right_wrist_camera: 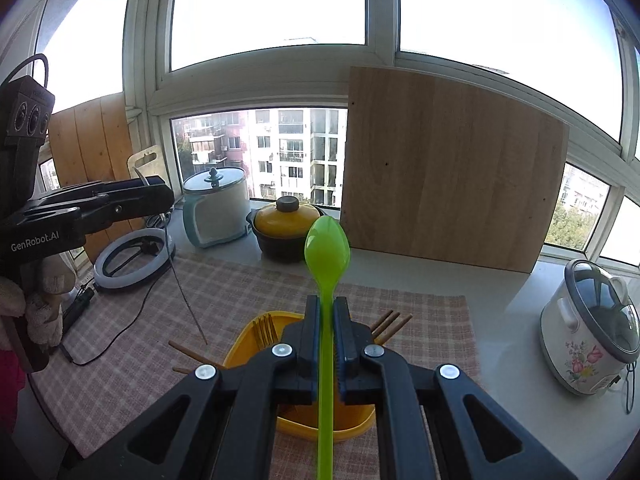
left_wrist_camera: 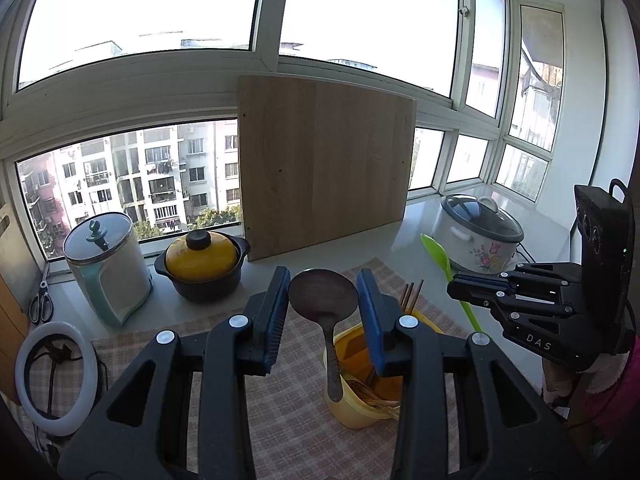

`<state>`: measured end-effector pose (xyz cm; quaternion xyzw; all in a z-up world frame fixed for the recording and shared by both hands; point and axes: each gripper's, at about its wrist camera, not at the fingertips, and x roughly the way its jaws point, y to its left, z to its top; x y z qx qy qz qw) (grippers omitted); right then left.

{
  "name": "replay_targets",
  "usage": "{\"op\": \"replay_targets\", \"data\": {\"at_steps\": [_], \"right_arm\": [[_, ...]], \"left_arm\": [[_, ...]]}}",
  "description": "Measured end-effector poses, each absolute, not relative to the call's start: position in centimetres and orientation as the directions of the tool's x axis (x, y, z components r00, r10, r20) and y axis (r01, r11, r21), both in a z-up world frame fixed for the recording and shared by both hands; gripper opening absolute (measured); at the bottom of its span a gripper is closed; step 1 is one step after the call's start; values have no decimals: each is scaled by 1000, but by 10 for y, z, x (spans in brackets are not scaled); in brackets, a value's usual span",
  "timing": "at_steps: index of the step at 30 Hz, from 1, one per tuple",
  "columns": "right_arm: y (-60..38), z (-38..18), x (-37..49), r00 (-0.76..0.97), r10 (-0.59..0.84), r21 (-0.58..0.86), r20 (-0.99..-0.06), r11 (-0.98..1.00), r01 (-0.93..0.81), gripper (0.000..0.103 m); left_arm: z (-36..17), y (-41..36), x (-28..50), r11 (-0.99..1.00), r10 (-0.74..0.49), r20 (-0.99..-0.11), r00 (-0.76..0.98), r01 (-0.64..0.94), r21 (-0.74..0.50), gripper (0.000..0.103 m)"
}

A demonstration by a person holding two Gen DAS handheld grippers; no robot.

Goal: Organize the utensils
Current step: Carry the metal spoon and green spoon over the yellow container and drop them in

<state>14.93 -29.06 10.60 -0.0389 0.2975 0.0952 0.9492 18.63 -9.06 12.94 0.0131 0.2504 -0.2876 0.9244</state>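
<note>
Jaws on my left gripper stand partly apart, pinching the bowl of a metal ladle, whose handle hangs down over the yellow tub. My right gripper is clamped tight on the stem of a green spoon, held above the tub. Chopsticks stick out of the tub, which sits on a checked cloth covering the tabletop.
</note>
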Motion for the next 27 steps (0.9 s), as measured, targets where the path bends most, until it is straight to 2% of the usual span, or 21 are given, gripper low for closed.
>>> {"op": "replay_targets", "data": {"at_steps": [14, 21, 27], "right_arm": [[-294, 106, 179, 825, 172, 46, -538, 984, -175, 4], [-291, 89, 200, 831, 186, 82, -525, 982, -168, 4], [-288, 65, 214, 816, 180, 97, -549, 984, -151, 4]], "left_arm": [[127, -112, 201, 812, -565, -478, 673, 555, -179, 34], [116, -120, 208, 811, -566, -499, 656, 553, -192, 34], [105, -123, 210, 809, -566, -524, 637, 553, -201, 34]]}}
